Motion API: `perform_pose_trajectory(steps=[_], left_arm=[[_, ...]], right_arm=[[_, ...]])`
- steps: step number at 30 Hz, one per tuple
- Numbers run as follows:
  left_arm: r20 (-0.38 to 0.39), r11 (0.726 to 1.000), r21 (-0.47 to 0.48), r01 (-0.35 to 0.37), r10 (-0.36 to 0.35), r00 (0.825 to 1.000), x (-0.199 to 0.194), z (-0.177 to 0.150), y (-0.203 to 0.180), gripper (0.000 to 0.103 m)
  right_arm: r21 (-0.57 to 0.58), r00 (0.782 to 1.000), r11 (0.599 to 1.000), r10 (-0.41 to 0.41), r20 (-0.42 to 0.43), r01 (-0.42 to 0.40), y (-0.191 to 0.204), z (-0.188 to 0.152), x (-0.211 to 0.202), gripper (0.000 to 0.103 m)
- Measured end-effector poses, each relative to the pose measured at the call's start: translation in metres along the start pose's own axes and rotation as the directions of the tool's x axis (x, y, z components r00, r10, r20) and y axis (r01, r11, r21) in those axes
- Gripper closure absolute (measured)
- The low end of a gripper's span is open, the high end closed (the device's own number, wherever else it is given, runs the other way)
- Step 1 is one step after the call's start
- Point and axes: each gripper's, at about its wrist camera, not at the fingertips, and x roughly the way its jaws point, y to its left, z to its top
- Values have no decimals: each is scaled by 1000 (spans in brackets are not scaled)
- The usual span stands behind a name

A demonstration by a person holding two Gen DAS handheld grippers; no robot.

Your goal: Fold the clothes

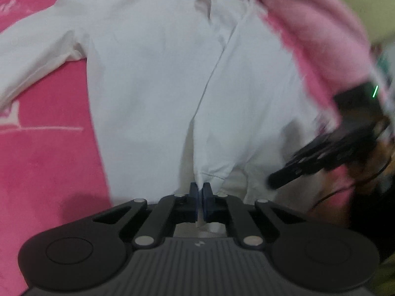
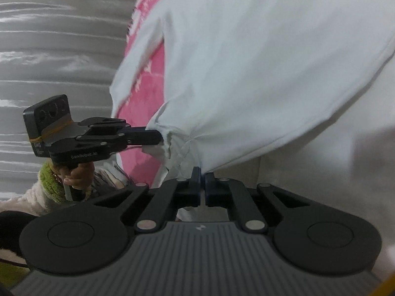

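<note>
A white long-sleeved garment (image 1: 153, 74) lies spread on a pink blanket (image 1: 49, 160), one sleeve stretched to the left. In the left wrist view my left gripper (image 1: 200, 188) is shut on the bunched bottom hem at the garment's middle. My right gripper (image 1: 274, 181) shows blurred at the hem's right side. In the right wrist view the right gripper (image 2: 202, 172) is shut on the hem of the white garment (image 2: 259, 74), which rises taut from it. A little to its left the left gripper (image 2: 159, 137), in a hand (image 2: 79, 172), pinches the same hem.
Blurred pink fabric (image 1: 308, 24) crosses the upper right of the left wrist view. An off-white cloth (image 2: 321, 172) lies beneath the hem. A pale grey ribbed surface (image 2: 54, 49) fills the left behind the pink blanket (image 2: 143, 113). A green cuff (image 2: 49, 182) is on the wrist.
</note>
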Motion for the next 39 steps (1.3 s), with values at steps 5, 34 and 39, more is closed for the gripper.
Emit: perform_pose_trajectory(steps=[5,34,39], left_arm=[[-60,996,49,-69,72,996,17,2,9,87],[64,992,78,-99,94,994,32,34,-30,67],[76,992,82,-97,91,993,31,30,-26,67]], right_arm=[[-35,992,993,-111,-64,109,-11,-5,18,97],[-308,655,613,-488,576,728,-8,141,-143,98],[-251,633,613,-552,544,750,-55,215,-112,98]])
